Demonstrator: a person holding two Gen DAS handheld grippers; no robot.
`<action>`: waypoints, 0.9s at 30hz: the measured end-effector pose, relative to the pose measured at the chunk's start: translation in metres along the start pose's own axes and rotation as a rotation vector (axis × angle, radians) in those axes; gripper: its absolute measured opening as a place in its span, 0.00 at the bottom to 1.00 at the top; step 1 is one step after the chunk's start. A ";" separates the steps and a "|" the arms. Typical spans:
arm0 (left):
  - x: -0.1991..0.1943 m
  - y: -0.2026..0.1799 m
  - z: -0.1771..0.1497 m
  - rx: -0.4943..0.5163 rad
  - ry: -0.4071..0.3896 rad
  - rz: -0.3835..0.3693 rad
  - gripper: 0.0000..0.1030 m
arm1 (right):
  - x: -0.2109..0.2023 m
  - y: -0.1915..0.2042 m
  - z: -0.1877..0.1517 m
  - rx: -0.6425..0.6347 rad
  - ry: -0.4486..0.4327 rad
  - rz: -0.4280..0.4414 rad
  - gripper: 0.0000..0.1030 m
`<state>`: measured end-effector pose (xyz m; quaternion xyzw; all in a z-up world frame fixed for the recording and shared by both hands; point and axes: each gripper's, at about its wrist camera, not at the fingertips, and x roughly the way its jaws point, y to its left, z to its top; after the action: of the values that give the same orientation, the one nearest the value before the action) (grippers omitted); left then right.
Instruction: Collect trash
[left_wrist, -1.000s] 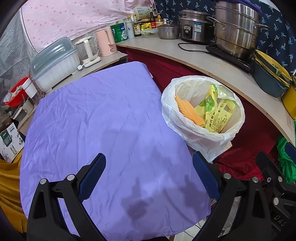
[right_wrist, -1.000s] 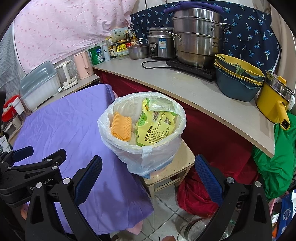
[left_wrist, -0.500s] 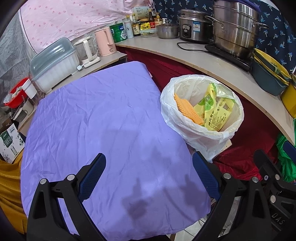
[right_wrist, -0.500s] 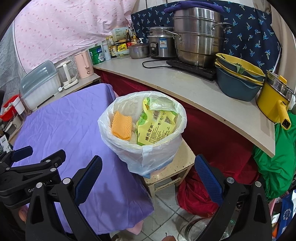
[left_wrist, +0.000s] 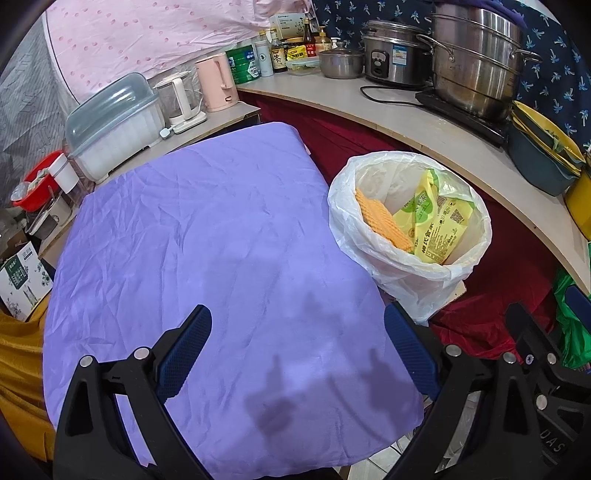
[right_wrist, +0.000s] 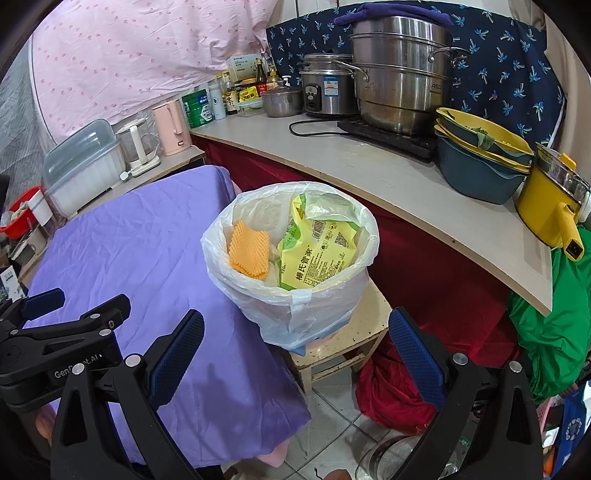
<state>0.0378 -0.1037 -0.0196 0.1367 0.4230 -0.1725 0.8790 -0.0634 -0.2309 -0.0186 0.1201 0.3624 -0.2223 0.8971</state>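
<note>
Both grippers are spread wide with nothing in them: left gripper (left_wrist: 297, 354) hangs over the purple table (left_wrist: 207, 236), right gripper (right_wrist: 295, 360) just off its edge.

steel pots (right_wrist: 400, 77), pink kettle (left_wrist: 218, 84), yellow pot (right_wrist: 550, 206)

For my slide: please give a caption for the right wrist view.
Open right gripper facing lined trash bin holding yellow package.

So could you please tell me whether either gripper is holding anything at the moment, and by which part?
Nothing is held: the left gripper and the right gripper are both open and empty.
</note>
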 end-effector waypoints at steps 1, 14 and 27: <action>0.000 0.001 0.000 -0.001 0.001 0.002 0.87 | 0.000 0.001 0.000 -0.001 0.000 0.001 0.94; 0.000 0.007 -0.001 -0.019 0.012 0.023 0.87 | 0.002 0.004 0.001 -0.024 0.003 0.025 0.94; -0.001 0.016 -0.002 -0.040 0.021 0.044 0.87 | 0.000 0.008 0.001 -0.041 0.003 0.039 0.94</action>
<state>0.0420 -0.0884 -0.0184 0.1302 0.4326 -0.1432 0.8806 -0.0586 -0.2246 -0.0178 0.1088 0.3660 -0.1972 0.9029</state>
